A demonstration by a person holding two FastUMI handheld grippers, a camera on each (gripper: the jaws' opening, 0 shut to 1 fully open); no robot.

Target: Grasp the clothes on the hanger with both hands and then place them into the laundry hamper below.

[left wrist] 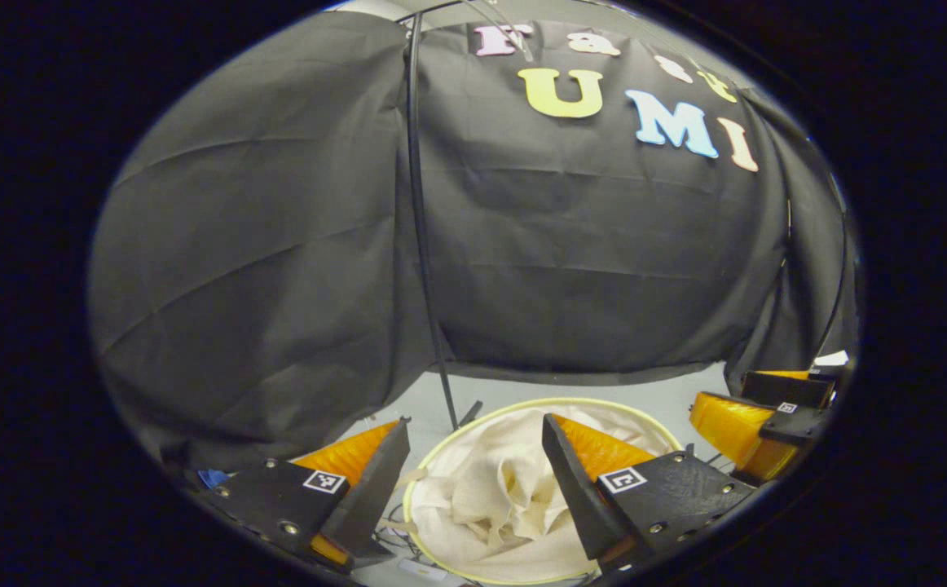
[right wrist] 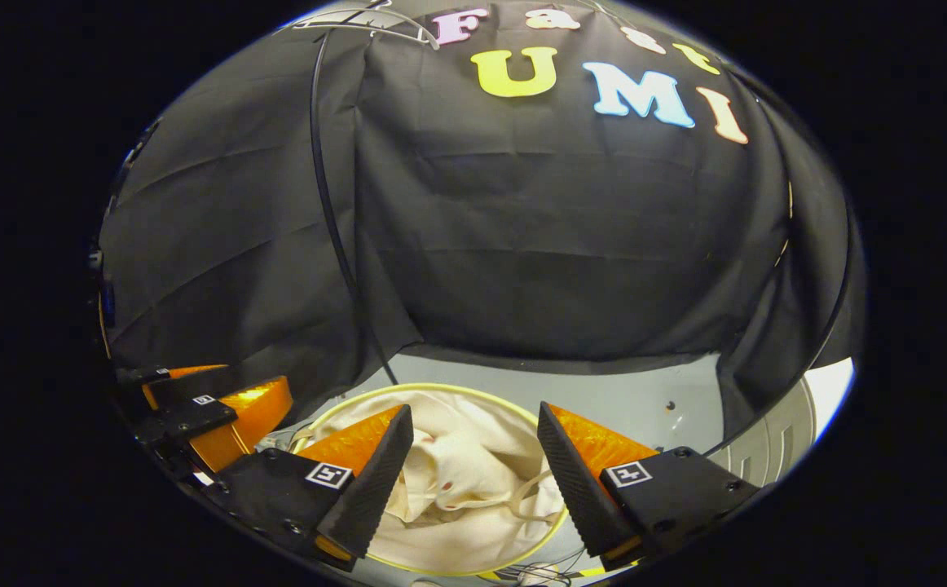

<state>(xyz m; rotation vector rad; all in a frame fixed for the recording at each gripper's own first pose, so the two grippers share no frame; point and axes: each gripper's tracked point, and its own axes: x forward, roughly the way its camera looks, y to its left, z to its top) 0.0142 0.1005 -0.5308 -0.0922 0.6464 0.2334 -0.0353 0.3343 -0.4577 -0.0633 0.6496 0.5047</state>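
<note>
Black stand pole (left wrist: 429, 269) upright behind round laundry hamper (left wrist: 441, 456), crumpled cream clothes (left wrist: 490, 489) inside — no clear long axis, left gripper (left wrist: 473, 473) and right gripper (right wrist: 469, 465) above — both spread wide, holding nothing.

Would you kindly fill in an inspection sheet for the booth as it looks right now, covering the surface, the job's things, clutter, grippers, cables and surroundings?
Surface: pale grey floor, bare between hamper and wall.
Job's things: cream clothes lie crumpled inside the round laundry hamper; in the right gripper view the clothes show small reddish spots. A wire hanger shows at the top, with nothing on it.
Clutter: a small blue item at the floor's left edge; cannot tell what it is.
Grippers: left gripper open above the hamper, holding nothing; right gripper open likewise.
Cables: thin wires on the floor by the hamper's near rim.
Surroundings: black cloth wall; thin dark pole standing before it.
</note>
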